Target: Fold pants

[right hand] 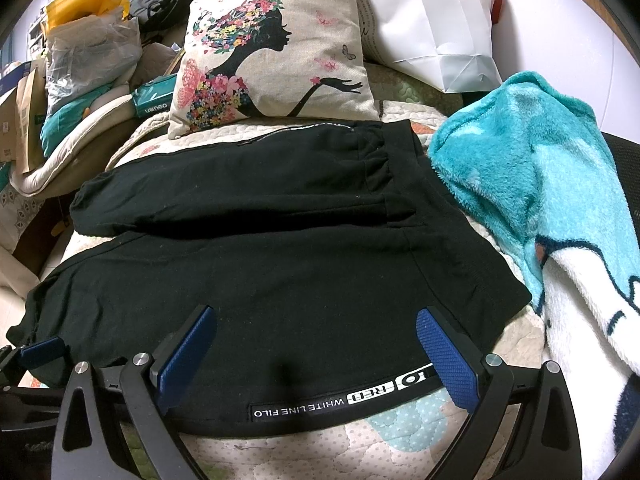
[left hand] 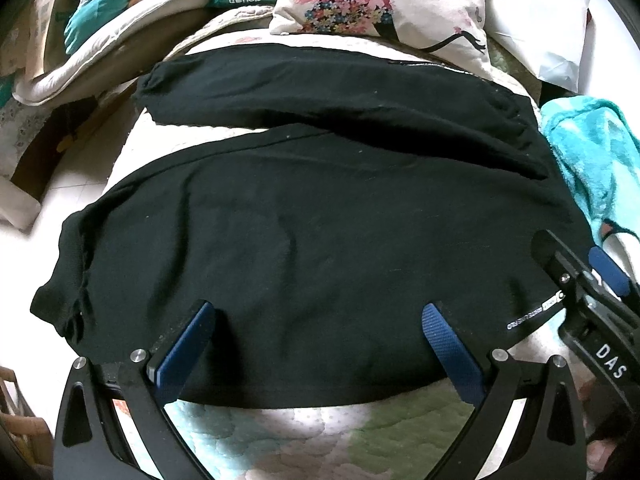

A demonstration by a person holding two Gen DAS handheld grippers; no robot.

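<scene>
Both grippers, left (left hand: pixel 318 344) & right (right hand: pixel 316 346), fingers wide, empty; pinch pants (right hand: pixel 260 280) near edge w/ both layers, lift evenly

The black cotton pants (right hand: pixel 256 264) lie spread across the pale quilted bed cover (right hand: pixel 400 432), legs running leftward, one leg behind the other. Behind them leans the printed square cushion (right hand: pixel 272 52), with a white paper bag (right hand: pixel 436 28) behind its right side. The fluffy turquoise blanket (right hand: pixel 528 184) lies just right of the pants. Both grippers sit at the near edge, the left gripper (left hand: pixel 316 344) left of the right gripper (right hand: pixel 316 348).
</scene>
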